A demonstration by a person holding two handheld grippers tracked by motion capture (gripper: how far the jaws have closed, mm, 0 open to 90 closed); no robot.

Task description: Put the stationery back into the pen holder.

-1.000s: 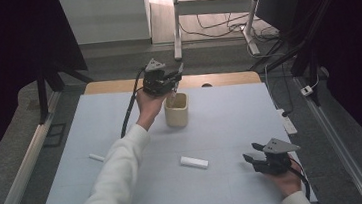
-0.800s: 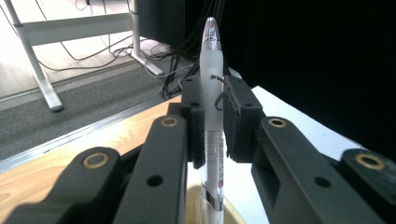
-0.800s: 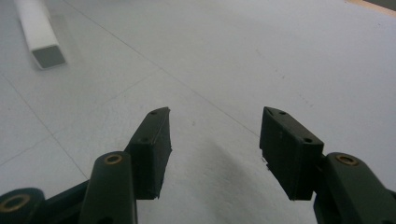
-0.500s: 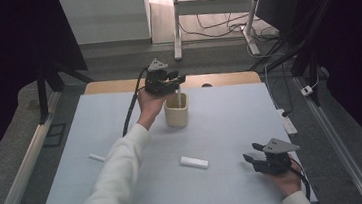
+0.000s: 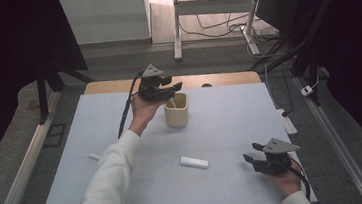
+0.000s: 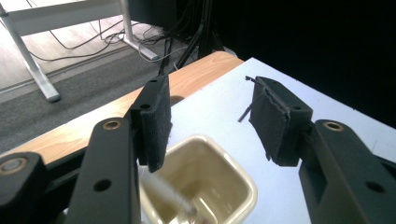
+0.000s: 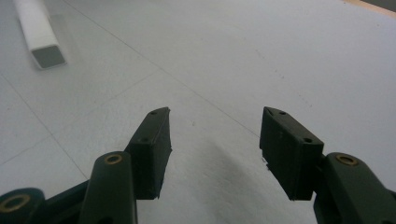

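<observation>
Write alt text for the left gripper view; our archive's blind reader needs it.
Two open black claw jaws of the left claw hang over a cream square cup holding a pale stick. The cup stands on a light blue table with a wooden edge.

The right gripper hangs open-jawed over the pale mat, white bar well ahead.

One beige cup stands on the pale blue surface, with one slim white stick leaning inside it. Two more white pieces lie loose: one long block and one small stub. Two handheld grippers, left gripper and right gripper, each with two black jaws.
</observation>
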